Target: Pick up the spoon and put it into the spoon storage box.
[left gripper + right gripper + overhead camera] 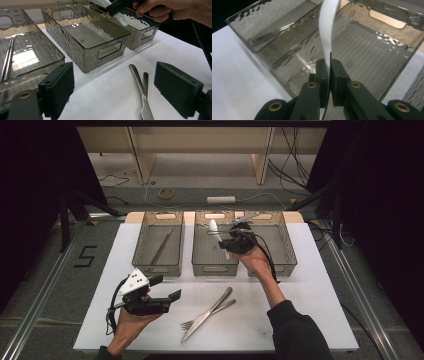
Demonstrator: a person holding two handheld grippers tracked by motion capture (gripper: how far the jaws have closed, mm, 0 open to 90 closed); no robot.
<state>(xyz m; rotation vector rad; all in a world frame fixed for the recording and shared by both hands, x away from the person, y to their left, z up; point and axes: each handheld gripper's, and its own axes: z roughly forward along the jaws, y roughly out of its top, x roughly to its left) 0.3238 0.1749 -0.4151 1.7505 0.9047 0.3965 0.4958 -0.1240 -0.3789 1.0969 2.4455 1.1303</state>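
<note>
From my seat the white table (310,315) lies open at five o'clock, while the knife (207,314) and fork (216,311) block dead centre and three bins (215,265) wall off twelve o'clock, the middle one open-topped.

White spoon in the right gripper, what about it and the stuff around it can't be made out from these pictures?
- White spoon: in the right gripper view the top edge cuts off its far end, and the right gripper hides its lower part.
- In the left gripper view the spoon is mostly behind the gripper and hand.
- Knife and fork: the left gripper view's bottom edge cuts them off.
- Left bin: the high view is too small to tell what the thin metal pieces are.
</note>
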